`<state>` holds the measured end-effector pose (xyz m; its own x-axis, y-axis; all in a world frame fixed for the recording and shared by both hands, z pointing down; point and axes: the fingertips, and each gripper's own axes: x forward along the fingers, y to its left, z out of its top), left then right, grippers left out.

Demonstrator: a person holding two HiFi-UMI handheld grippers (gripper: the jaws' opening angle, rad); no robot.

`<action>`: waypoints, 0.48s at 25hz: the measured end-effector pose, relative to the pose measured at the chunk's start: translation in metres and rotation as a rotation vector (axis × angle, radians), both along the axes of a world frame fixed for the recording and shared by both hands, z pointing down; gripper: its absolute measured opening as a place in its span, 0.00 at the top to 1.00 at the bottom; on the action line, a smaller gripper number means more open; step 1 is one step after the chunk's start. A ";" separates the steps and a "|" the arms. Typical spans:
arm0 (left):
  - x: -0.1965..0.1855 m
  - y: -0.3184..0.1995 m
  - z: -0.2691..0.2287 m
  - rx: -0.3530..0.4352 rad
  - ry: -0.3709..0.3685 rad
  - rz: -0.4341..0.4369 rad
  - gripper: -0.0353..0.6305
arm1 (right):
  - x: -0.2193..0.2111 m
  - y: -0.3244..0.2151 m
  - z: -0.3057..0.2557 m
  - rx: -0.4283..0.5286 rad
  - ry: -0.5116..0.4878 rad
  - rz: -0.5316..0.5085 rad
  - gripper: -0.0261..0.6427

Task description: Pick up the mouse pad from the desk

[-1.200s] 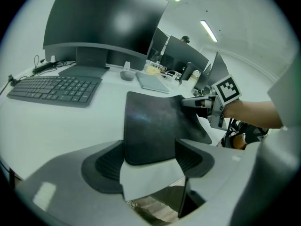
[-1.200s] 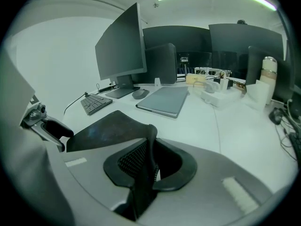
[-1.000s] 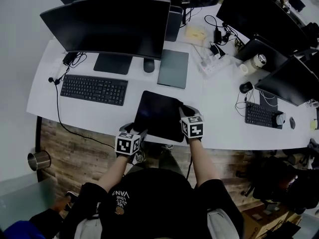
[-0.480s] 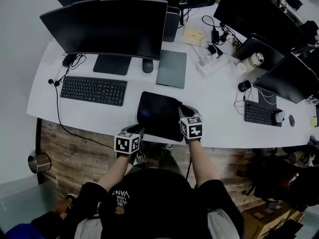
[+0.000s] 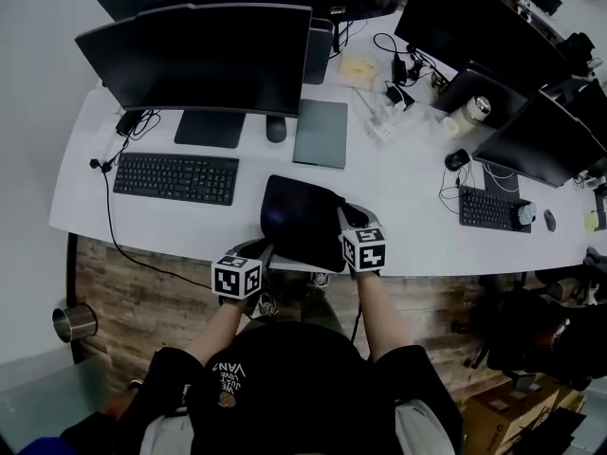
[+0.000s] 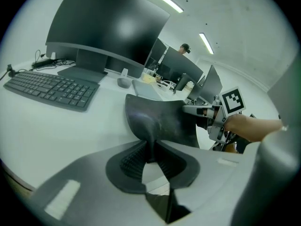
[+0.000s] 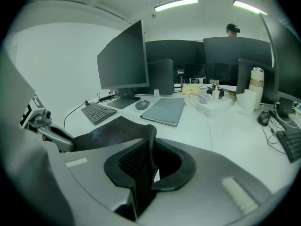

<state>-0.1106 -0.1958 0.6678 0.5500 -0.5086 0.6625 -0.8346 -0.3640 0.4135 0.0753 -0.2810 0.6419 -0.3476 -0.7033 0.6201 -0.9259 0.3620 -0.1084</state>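
Note:
The black mouse pad (image 5: 299,218) lies on the white desk (image 5: 408,207) in front of the person, its near edge curled up off the surface. My left gripper (image 5: 268,250) grips the pad's near left corner; its jaws have just been closing, and in the left gripper view the pads (image 6: 136,157) press on the pad's (image 6: 160,119) edge. My right gripper (image 5: 343,214) is shut on the near right corner, and the pad (image 7: 113,133) stands folded between its jaws (image 7: 149,154). Each gripper shows in the other's view: right gripper (image 6: 197,111), left gripper (image 7: 51,134).
Behind the pad are a closed grey laptop (image 5: 321,133), a dark mouse (image 5: 276,129), a black keyboard (image 5: 175,178) and a large monitor (image 5: 204,55). Cables, a power strip (image 5: 387,126) and a second keyboard (image 5: 488,209) lie to the right. A metal cup (image 5: 72,322) stands on the floor at left.
The left gripper's jaws have shut on the pad's near left corner. The pad's near edge has curled upward, and the right gripper has risen a little with its corner.

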 end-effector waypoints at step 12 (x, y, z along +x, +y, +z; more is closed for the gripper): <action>-0.013 0.008 -0.029 0.101 0.045 0.029 0.87 | -0.005 0.024 -0.034 0.077 -0.039 0.065 0.89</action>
<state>-0.1234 -0.1876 0.6390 0.5931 -0.5553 0.5830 -0.8048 -0.4291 0.4100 0.0699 -0.2565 0.6077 -0.3228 -0.7702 0.5501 -0.9432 0.3101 -0.1194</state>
